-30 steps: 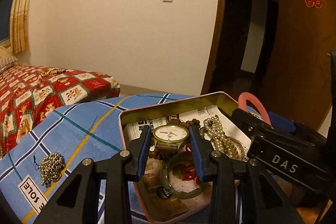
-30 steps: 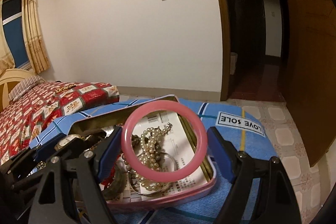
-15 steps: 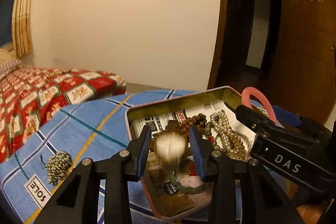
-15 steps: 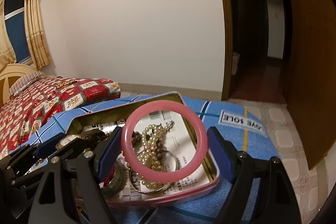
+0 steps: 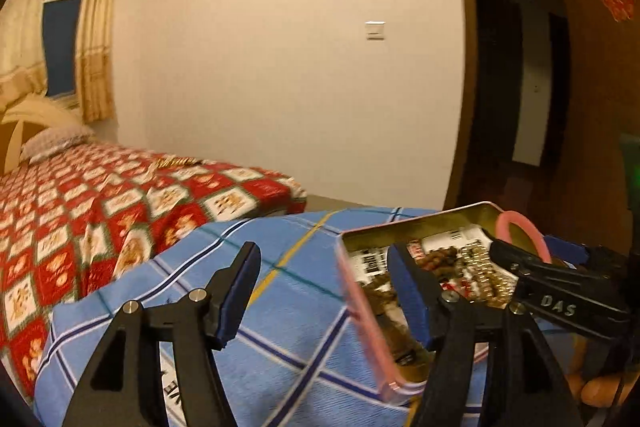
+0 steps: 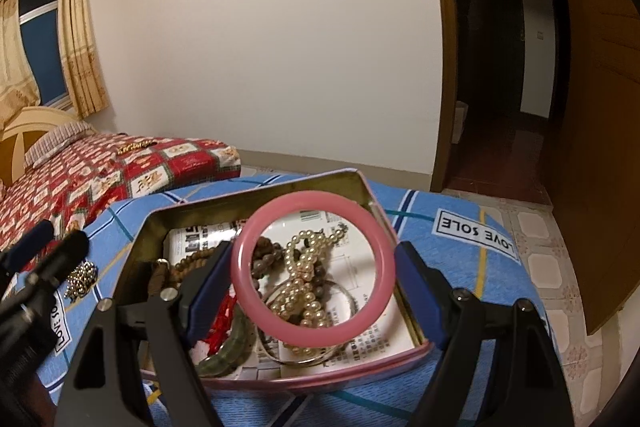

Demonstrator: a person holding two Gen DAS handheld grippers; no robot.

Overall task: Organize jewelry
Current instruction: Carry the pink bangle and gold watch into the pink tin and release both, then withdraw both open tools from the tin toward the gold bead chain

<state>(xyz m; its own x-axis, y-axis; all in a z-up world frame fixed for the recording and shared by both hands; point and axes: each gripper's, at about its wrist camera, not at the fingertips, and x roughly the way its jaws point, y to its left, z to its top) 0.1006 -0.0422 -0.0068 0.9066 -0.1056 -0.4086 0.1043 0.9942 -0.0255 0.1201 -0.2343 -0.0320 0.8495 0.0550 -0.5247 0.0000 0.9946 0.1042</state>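
Jewelry tin (image 6: 376,211) sits mid-frame on the blue cloth (image 6: 440,223). Right gripper (image 6: 316,275) grasps the pink bangle (image 6: 280,211) above it. Left gripper (image 5: 324,291), jaws just opened and empty, straddles the tin's left rim.

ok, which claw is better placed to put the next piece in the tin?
Right. Right claw holds the pink bangle over the tin. Left claw, jaws just opening, is empty, beside it.
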